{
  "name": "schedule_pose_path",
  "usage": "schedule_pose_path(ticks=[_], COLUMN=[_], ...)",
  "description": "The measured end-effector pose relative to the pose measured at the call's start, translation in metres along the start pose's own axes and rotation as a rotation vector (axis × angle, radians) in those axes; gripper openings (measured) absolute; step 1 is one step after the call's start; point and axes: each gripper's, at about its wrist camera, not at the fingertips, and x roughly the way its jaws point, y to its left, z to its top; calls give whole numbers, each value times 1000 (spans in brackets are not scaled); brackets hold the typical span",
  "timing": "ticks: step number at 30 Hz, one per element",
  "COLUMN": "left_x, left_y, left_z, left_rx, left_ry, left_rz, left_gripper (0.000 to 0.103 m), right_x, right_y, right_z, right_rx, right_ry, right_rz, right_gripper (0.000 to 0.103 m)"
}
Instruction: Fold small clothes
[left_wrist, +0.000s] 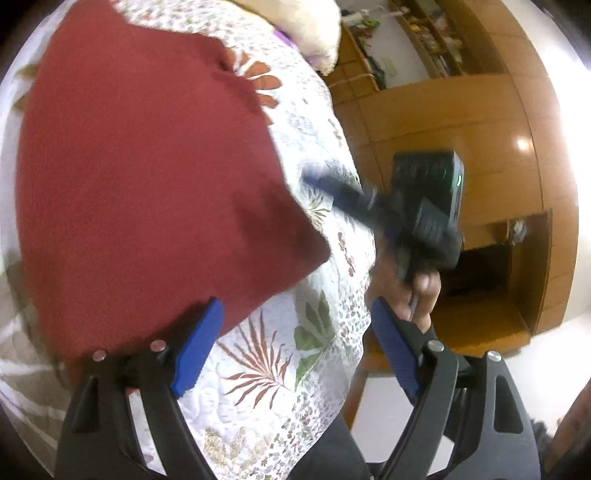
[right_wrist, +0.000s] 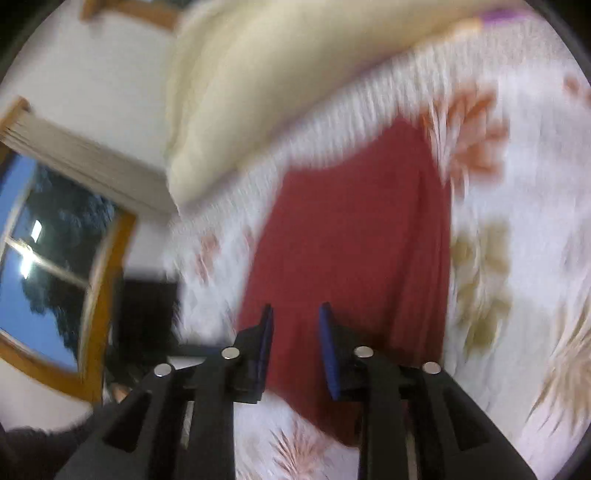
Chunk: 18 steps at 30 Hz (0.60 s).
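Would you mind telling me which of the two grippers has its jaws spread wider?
The left gripper: its blue pads stand far apart over the floral bedspread, beside the red cloth. The right gripper is open too, but much narrower.

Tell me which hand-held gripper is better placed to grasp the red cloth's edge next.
Probably the right hand-held gripper: its open fingers point at the red cloth, with its near edge just below them. The left hand-held gripper, wide open, frames the floral bedspread, with the cloth off to its left.

Cloth (left_wrist: 147, 177) flat on bedspread (left_wrist: 280, 362), pillow (right_wrist: 258, 81) beyond it.
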Motion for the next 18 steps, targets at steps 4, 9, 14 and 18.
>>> schedule_pose_path(ticks=[4, 9, 14, 18], left_x=[-11, -25, -24, -58], left_y=[14, 3, -3, -3], left_z=[-8, -9, -9, -14], left_rx=[-89, -72, -60, -31], left_ry=[-34, -52, -51, -129], left_rz=[-34, -30, 24, 121], left_gripper=[82, 83, 86, 92], right_x=[3, -33, -5, -44], right_y=[-32, -12, -38, -36], right_z=[-16, -26, -37, -27], right_rx=[124, 99, 140, 168], right_ry=[8, -57, 40, -74], right_rz=[-9, 78, -31, 72], right_gripper=[0, 11, 2, 38])
